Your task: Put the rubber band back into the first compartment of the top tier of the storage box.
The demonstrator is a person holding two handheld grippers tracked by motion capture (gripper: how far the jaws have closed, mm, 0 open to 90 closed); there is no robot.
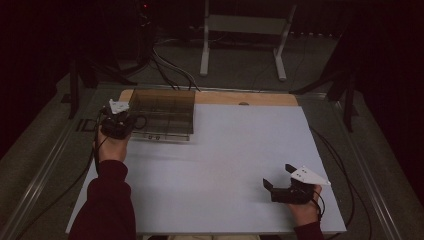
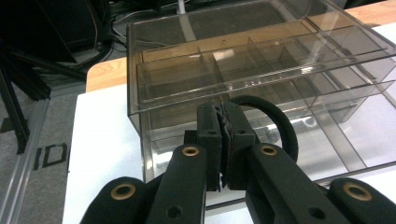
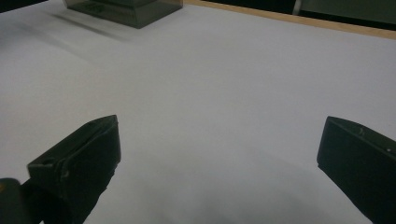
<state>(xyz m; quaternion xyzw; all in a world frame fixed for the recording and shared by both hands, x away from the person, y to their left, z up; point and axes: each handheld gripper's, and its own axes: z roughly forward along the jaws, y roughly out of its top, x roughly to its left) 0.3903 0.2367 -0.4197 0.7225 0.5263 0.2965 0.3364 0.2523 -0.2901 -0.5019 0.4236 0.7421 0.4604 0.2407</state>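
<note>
The left gripper, jaws pressed together on nothing, is hovering at the clear compartment box's near-left corner by the table's far-left edge. The right gripper is waiting wide open over bare tabletop.

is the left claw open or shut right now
Shut. In the left gripper view the left claw has its two black jaws pressed together with nothing visible between them, just in front of the clear divided box.

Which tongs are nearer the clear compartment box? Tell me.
Left. The left tongs are shut, right at the clear compartment box, at its left front corner. The right tongs sit open far off, near the table's front right.
</note>
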